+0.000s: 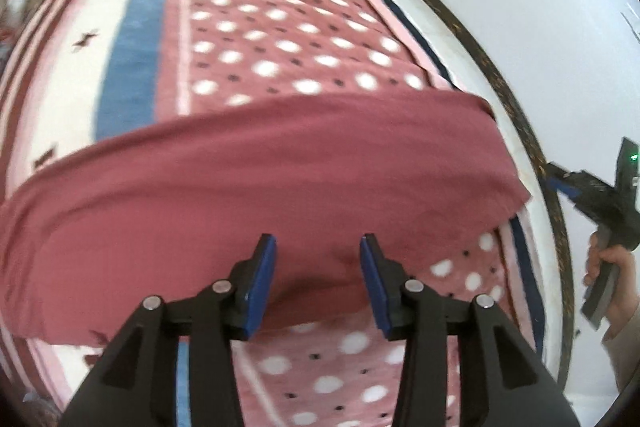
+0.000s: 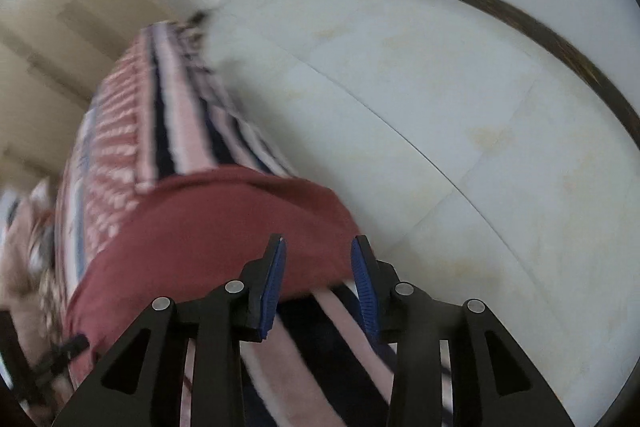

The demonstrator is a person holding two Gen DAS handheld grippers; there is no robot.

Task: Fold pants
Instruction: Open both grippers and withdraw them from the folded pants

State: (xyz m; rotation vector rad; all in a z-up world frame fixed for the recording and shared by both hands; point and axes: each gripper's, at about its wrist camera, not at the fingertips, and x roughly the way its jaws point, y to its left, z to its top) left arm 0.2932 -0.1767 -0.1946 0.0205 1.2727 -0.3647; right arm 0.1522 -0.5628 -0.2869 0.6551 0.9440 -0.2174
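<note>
Two grippers sit at the bottom of their views, jaws apart and holding nothing: left gripper [image 1: 318,255], right gripper [image 2: 318,259]. Just beyond both, the dusty red pants [image 1: 256,163] lie across the patterned blanket [image 1: 280,19] on the bed, one end hanging near the bed's right edge. Pinching a single layer there could drag the fabric toward the floor [image 2: 440,107].

Bed [image 1: 448,7]: polka-dot striped blanket [image 1: 260,39] spread over; dark-red pants [image 1: 240,163] flat on blanket.
</note>
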